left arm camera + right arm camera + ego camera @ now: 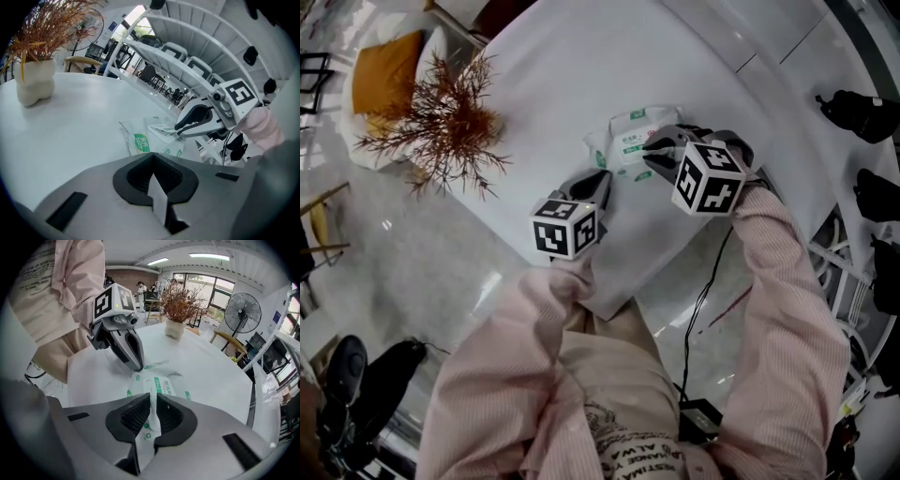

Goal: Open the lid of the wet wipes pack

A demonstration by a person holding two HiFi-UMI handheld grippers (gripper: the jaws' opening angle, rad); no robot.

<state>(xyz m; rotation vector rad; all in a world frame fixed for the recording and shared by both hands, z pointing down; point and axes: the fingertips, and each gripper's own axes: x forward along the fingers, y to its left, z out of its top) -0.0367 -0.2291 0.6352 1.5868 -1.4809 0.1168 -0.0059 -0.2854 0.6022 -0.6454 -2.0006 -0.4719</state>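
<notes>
Pack [626, 129] of wet wipes lies flat on the white surface [553, 66], roughly mid-surface, printed face up, with green marks showing towards its ends.

Left tongs [604, 178]: the tips meet the pack's near-left end seam. Left gripper view shows the jaws together, with a thin white strip of that seam pinched between them. Finding: closed, gripping the pack by its end. A pink striped sleeve [534, 319] shows behind this gripper.

Right tongs [648, 155]: angled steeply down onto the pack's top face, at the label in its middle. Right gripper view shows the lid [153, 401], a white film flap with green print, rising off the pack and running up between the two pads, which bear on it from either side. Finding: closed, gripping the lid. The flap is lifted at the gripped end. How far it has peeled from the pack cannot be made out, as the gripper body covers that part.

Both tongs stand near each other without touching, left at the pack's end, right over its middle.

Other items: a dried plant [441, 122] in a white pot [33, 82] stands well apart from the pack, towards the surface's left edge in head view.
</notes>
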